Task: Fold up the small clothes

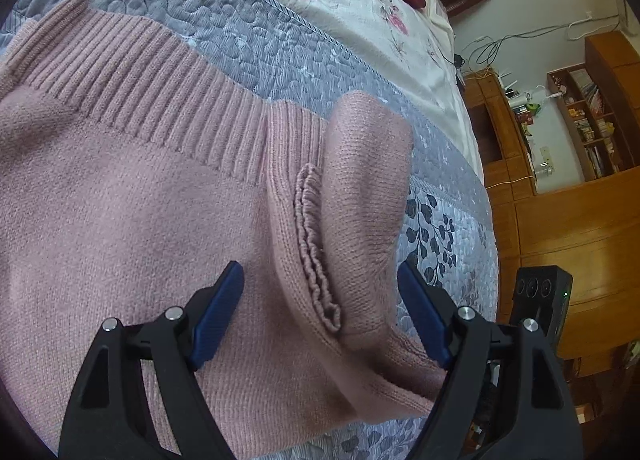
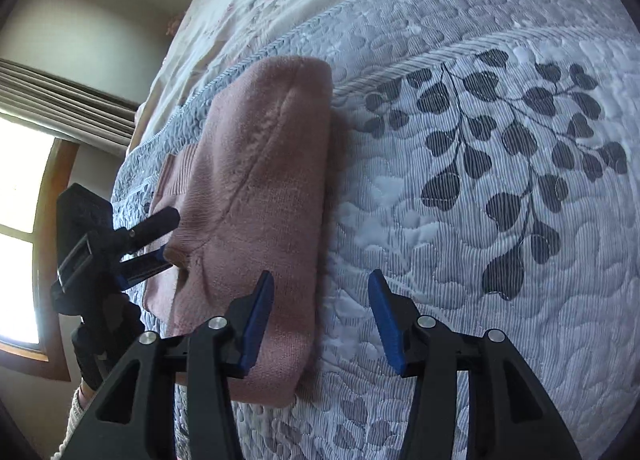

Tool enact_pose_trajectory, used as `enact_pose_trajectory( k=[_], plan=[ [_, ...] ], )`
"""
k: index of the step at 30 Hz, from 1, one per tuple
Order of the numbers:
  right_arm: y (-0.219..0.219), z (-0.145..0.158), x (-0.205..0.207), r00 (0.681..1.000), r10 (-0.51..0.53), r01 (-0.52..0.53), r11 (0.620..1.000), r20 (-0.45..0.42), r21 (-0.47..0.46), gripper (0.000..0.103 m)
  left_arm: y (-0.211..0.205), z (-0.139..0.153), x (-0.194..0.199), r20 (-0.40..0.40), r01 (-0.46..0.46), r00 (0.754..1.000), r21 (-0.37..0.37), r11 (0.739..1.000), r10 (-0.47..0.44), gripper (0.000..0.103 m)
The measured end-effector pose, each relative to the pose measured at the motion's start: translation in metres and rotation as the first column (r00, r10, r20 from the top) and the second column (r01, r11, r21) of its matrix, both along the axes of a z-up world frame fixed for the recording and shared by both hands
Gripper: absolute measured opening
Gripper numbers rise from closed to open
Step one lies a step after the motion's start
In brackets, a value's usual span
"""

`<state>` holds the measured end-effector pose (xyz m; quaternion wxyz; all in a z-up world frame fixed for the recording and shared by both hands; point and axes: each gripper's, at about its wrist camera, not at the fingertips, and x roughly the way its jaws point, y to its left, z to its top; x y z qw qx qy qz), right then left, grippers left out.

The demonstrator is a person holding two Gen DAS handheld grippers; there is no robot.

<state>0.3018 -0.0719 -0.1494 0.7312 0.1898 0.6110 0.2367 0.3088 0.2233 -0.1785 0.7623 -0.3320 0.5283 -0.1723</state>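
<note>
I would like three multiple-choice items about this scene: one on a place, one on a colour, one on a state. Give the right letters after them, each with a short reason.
1. Where does the sweater lie?
A. on a wooden floor
B. on a quilted bedspread
C. inside a drawer

2. What colour is the sweater?
A. dusty pink
B. bright green
C. black

3. How do the right tongs stand?
A. shut on the sweater
B. shut on a sock
C. open, holding nothing

Answers:
1 B: the sweater rests on the grey quilted bedspread.
2 A: its knit shows dusty pink in both views.
3 C: the right tongs have blue pads spread apart, nothing between them.
</note>
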Motion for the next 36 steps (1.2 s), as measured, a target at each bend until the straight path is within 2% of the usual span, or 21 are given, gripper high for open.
enact_pose_trajectory(
  k=[7, 10, 12, 15, 20, 26, 36],
  plan=[
    [0.003, -0.023, -0.017, 1.000, -0.003, 0.003, 1.000, -0.021, 0.009, 0.050, -0.019, 0.000, 0.014, -0.005, 0.020, 1.000, -0.020, 1.000, -0.020, 0.077],
    [0.003, -0.024, -0.022, 1.000, -0.001, 0.001, 1.000, -0.013, 0.005, 0.049, -0.025, -0.002, 0.018, -0.015, 0.016, 1.000, -0.008, 1.000, -0.017, 0.063],
    [-0.003, -0.023, -0.026, 1.000, -0.005, 0.006, 1.000, -0.012, 0.007, 0.049, -0.027, -0.004, 0.018, -0.018, 0.008, 1.000, 0.011, 1.000, -0.008, 0.042],
    [-0.011, -0.023, -0.032, 1.000, -0.011, 0.011, 1.000, -0.009, 0.004, 0.049, -0.028, -0.001, 0.018, -0.010, -0.004, 1.000, 0.011, 1.000, 0.004, 0.029],
    [-0.017, -0.023, -0.041, 1.000, -0.020, 0.020, 1.000, -0.006, -0.001, 0.049, -0.027, 0.013, 0.011, 0.050, -0.006, 0.999, 0.026, 1.000, 0.005, 0.024],
    [-0.017, -0.017, -0.052, 1.000, -0.009, 0.010, 1.000, 0.014, -0.024, 0.050, -0.014, 0.033, -0.003, 0.112, -0.031, 0.993, -0.035, 0.999, 0.034, 0.023],
    [0.006, -0.002, -0.061, 0.999, 0.013, -0.013, 1.000, 0.049, 0.003, 0.051, 0.041, 0.072, -0.023, 0.200, -0.081, 0.976, -0.055, 0.995, 0.090, 0.023]
  ],
)
